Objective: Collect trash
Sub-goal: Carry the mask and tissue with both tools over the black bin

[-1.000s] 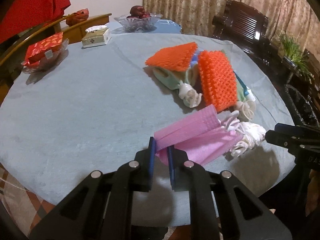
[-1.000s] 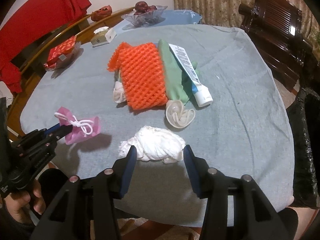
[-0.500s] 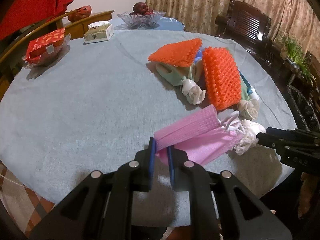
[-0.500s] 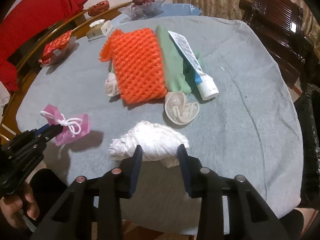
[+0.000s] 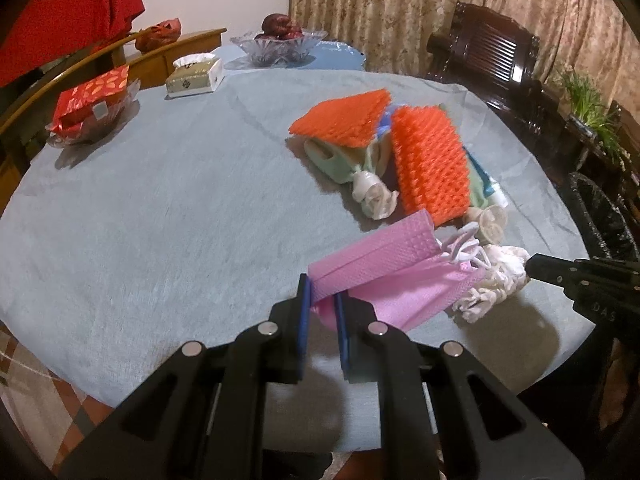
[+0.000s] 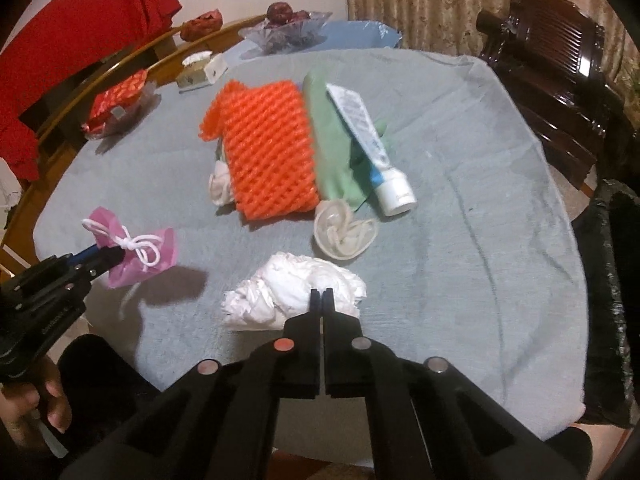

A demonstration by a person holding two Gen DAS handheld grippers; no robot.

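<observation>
A pink face mask [image 5: 384, 264] with white ear loops hangs just above the grey tablecloth [image 5: 160, 200], and my left gripper [image 5: 322, 296] is shut on its near edge; the right wrist view shows the mask [image 6: 140, 256] and that gripper [image 6: 112, 254] at the left. My right gripper [image 6: 322, 294] is shut, its tips pinching the near side of a crumpled white wad [image 6: 288, 284]. Beyond it lie an orange foam net [image 6: 268, 148], a green bag [image 6: 332, 152], a toothpaste tube [image 6: 368, 140] and a small pale wad [image 6: 344, 228].
A black trash bag [image 6: 608, 300] hangs off the table's right edge. At the far side stand a tissue box [image 5: 196, 76], a glass fruit bowl [image 5: 280, 40] and a red packet in a dish [image 5: 92, 96]. A dark wooden chair [image 6: 560, 80] stands at the right.
The right jaws have closed from wide apart down onto the white wad. The left gripper still holds the pink mask in about the same place.
</observation>
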